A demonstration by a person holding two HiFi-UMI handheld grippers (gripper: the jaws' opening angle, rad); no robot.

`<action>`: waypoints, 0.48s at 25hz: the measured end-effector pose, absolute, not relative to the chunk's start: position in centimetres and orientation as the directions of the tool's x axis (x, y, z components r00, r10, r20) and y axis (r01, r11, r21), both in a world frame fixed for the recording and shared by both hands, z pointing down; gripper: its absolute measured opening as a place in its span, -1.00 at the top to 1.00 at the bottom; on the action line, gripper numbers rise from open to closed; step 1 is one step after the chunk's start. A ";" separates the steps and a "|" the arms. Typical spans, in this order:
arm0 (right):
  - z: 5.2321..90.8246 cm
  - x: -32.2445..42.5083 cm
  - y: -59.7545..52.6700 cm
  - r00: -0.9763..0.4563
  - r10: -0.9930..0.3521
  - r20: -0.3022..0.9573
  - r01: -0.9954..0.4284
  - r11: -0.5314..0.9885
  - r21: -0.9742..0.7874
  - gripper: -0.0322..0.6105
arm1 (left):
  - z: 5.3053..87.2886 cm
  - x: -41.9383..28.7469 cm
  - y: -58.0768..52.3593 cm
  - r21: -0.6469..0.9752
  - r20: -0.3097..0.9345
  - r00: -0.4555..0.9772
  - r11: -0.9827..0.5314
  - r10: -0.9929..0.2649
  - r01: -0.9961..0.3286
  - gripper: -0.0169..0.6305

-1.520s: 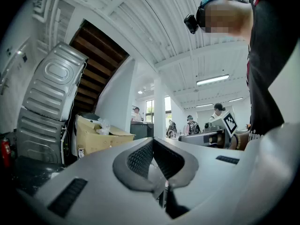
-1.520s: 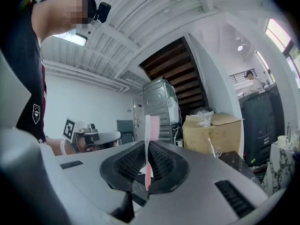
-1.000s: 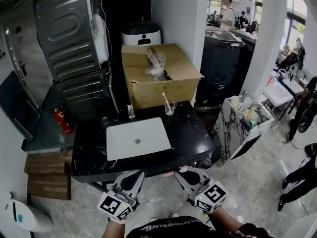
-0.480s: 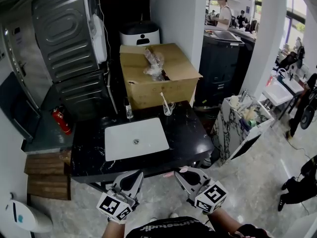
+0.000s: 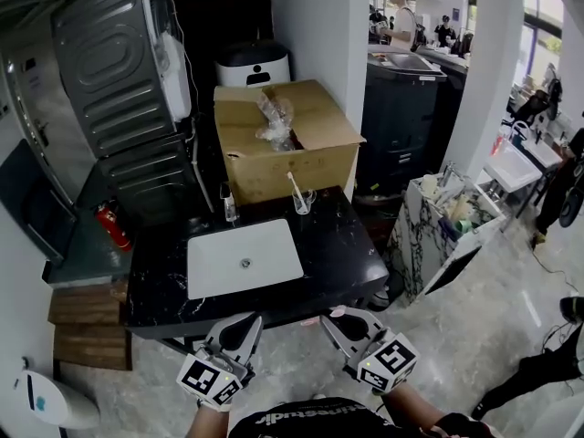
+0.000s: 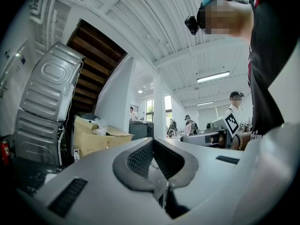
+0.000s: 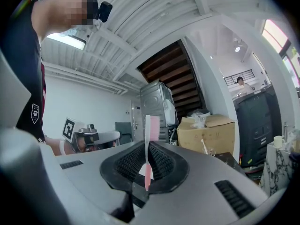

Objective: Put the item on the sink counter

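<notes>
A pink and white toothbrush (image 7: 147, 149) stands upright between the pads of my right gripper (image 7: 147, 167), which is shut on it. In the head view this right gripper (image 5: 334, 317) hovers just off the front edge of the black sink counter (image 5: 342, 245), and the toothbrush's pink end (image 5: 314, 320) pokes out to its left. My left gripper (image 5: 244, 323) hangs beside it at the same front edge. The left gripper view shows that left gripper (image 6: 153, 159) shut with nothing in it. A white basin (image 5: 242, 255) is set into the counter.
A glass cup (image 5: 300, 200) holding another toothbrush stands at the counter's back edge, near a small faucet (image 5: 228, 206). Behind are an open cardboard box (image 5: 283, 144), a metal washer drum (image 5: 119, 62) and a red extinguisher (image 5: 114, 225). A marble stand (image 5: 438, 226) is at right.
The head view has drifted a little, so the counter sits slightly more to the left. Both grippers hold their place and their grip.
</notes>
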State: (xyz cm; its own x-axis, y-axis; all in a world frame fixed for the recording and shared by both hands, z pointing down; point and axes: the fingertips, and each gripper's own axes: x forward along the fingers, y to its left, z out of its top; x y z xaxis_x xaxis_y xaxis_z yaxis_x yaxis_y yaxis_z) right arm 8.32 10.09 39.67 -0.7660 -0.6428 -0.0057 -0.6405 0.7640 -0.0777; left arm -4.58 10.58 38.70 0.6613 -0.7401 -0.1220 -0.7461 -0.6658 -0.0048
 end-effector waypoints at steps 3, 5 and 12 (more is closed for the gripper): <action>40.1 9.8 10.0 -0.767 -0.641 -0.012 -0.638 0.765 -0.089 0.74 | 38.3 -2.5 10.5 -0.026 -0.130 0.672 -0.675 -0.729 -0.738 0.90; 40.4 10.7 10.0 -0.769 -0.639 -0.015 -0.635 0.767 -0.093 0.74 | 38.3 -1.0 10.7 -0.047 -0.127 0.683 -0.683 -0.720 -0.729 0.90; 41.1 12.4 9.3 -0.768 -0.640 -0.013 -0.635 0.764 -0.115 0.74 | 38.8 0.9 10.2 -0.048 -0.104 0.688 -0.688 -0.718 -0.724 0.90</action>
